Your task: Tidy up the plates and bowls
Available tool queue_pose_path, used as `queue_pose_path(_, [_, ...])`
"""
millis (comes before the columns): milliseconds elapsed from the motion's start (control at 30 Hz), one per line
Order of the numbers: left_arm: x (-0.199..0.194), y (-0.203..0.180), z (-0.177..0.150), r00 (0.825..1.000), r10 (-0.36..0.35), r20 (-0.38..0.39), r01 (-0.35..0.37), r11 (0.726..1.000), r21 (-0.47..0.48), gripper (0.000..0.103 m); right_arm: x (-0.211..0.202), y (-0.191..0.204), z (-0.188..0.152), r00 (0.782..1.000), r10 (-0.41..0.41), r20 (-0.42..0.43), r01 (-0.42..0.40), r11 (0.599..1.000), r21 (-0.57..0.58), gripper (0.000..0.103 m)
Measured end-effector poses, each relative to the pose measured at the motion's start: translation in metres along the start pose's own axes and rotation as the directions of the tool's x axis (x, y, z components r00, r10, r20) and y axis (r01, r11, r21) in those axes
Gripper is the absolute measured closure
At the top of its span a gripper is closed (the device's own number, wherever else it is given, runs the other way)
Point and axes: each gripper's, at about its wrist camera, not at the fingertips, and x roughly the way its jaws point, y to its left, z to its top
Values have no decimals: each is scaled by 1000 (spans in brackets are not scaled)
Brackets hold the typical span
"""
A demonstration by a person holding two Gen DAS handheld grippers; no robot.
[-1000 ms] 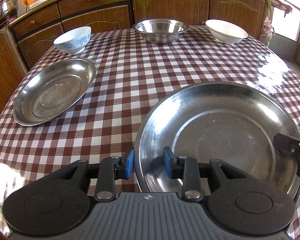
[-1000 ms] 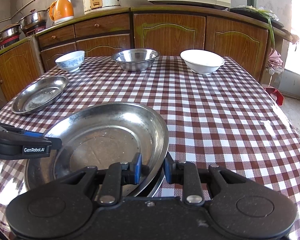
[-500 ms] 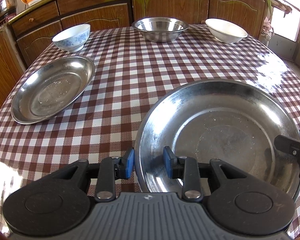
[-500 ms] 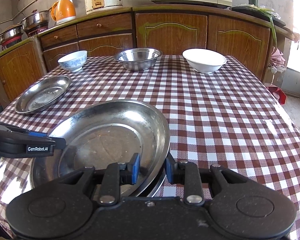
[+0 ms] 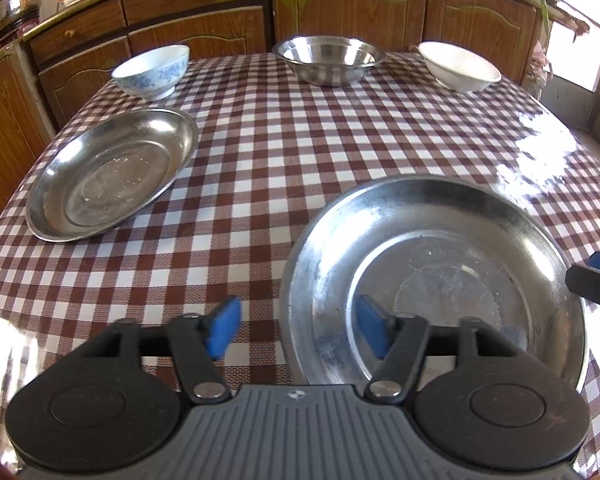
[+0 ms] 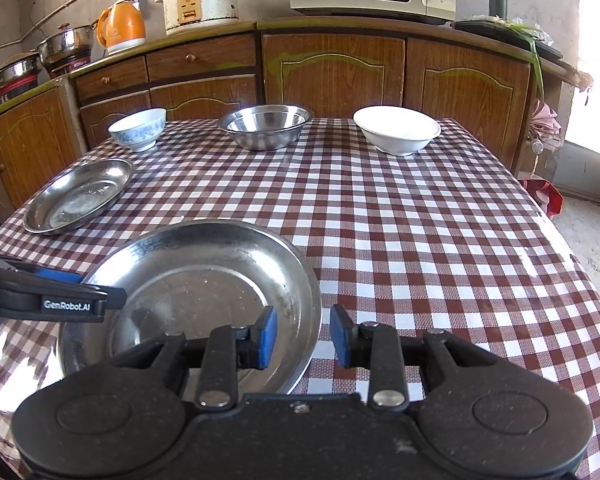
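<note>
We hold both grippers released, the left gripper (image 5: 296, 332) and the right gripper (image 6: 304, 338) each straddling opposite rims of the big plate (image 5: 440, 280) on the table (image 6: 420, 240), with a smaller plate (image 5: 108, 174) ahead-left and three bowls (image 6: 266, 126) well beyond.

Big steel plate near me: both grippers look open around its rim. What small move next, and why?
Probably back the left gripper clear and head for the smaller steel plate. Both it and the right gripper stand open astride the rim of the big steel plate, which seems to rest on the table; the other plate lies apart.
</note>
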Motion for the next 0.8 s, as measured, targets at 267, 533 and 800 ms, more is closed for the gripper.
queue_pose_path(267, [-10, 11, 5, 1000, 17, 13, -16, 999, -47, 14, -4, 2, 5, 1000, 4, 16, -4, 1000, 7, 52])
queue_pose_path(533, [-19, 26, 13, 998, 51, 25, -49, 995, -84, 10, -9, 16, 15, 999, 21, 35, -21, 1000, -9, 33])
queue_pose_path(800, [-34, 48, 22, 995, 92, 36, -86, 988, -127, 9, -6, 39, 28, 997, 67, 31, -66, 997, -26, 31])
